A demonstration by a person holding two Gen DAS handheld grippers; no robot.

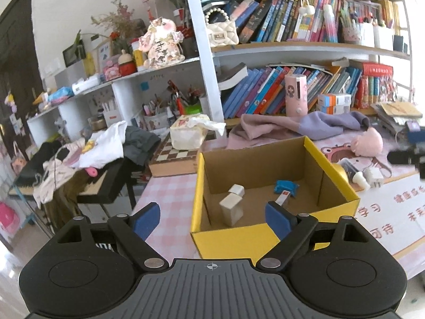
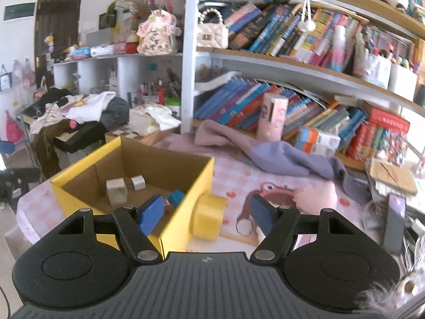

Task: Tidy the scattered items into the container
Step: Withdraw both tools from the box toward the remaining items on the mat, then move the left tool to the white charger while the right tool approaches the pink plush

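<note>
**Both grippers spread and empty at the yellow box**

The yellow cardboard box (image 1: 268, 186) stands open on the pink checked table (image 1: 170, 196) and serves as the landmark. Left of the box, the left gripper (image 1: 212, 222) hangs with its blue fingers spread wide, one outside the box's left wall and one over its near rim, nothing between them. Inside the box lie a pale square bottle (image 1: 232, 207) with a silver cap, toward the left wall, and a blue packet (image 1: 285, 186), toward the right wall. Just right of the box a yellow roll (image 2: 208, 218) touches its outer wall. The right gripper (image 2: 205, 216) is spread across that wall and roll without pinching either. Further right of the box lie a small white-capped bottle (image 1: 354, 172) and a pink plush toy (image 1: 368, 142).
</note>
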